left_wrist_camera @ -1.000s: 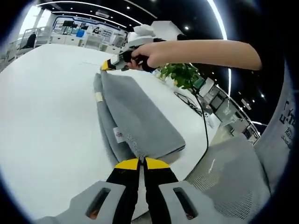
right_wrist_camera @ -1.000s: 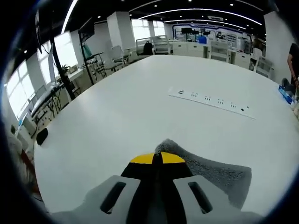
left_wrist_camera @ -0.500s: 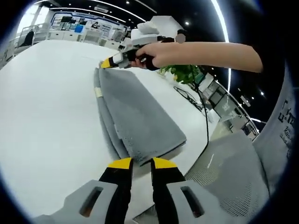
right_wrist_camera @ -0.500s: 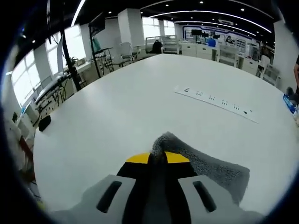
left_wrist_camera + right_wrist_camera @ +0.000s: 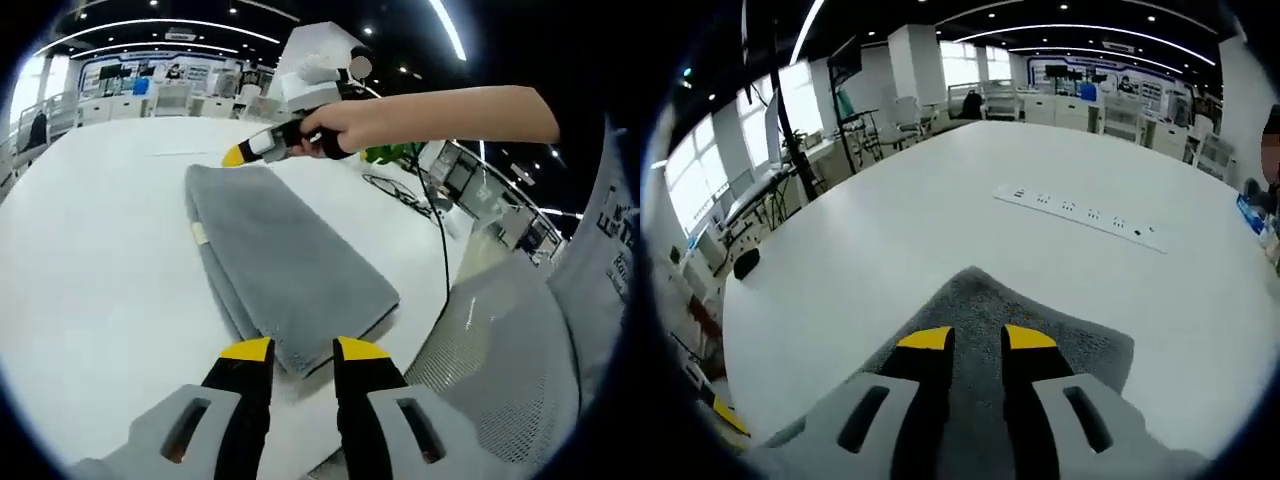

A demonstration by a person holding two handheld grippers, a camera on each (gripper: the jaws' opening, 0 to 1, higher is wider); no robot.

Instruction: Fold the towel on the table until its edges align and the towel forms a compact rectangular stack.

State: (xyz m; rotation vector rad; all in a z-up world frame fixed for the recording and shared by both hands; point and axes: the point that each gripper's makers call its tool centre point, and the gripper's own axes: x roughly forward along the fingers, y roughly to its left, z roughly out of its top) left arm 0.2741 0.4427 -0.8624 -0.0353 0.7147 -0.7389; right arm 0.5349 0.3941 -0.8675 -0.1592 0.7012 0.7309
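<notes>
A grey towel (image 5: 280,265) is lying folded on the white table (image 5: 90,290) at centre frame. The left gripper (image 5: 303,350) is hovering open-jawed at its near edge. A bare arm is reaching in from the upper right, its hand (image 5: 345,125) holding the right gripper (image 5: 234,157) above the far corner; in its own view, the jaws are parted.

The grey towel (image 5: 285,270) lay flat on the white table (image 5: 90,300), folded into a long, layered rectangle.
</notes>
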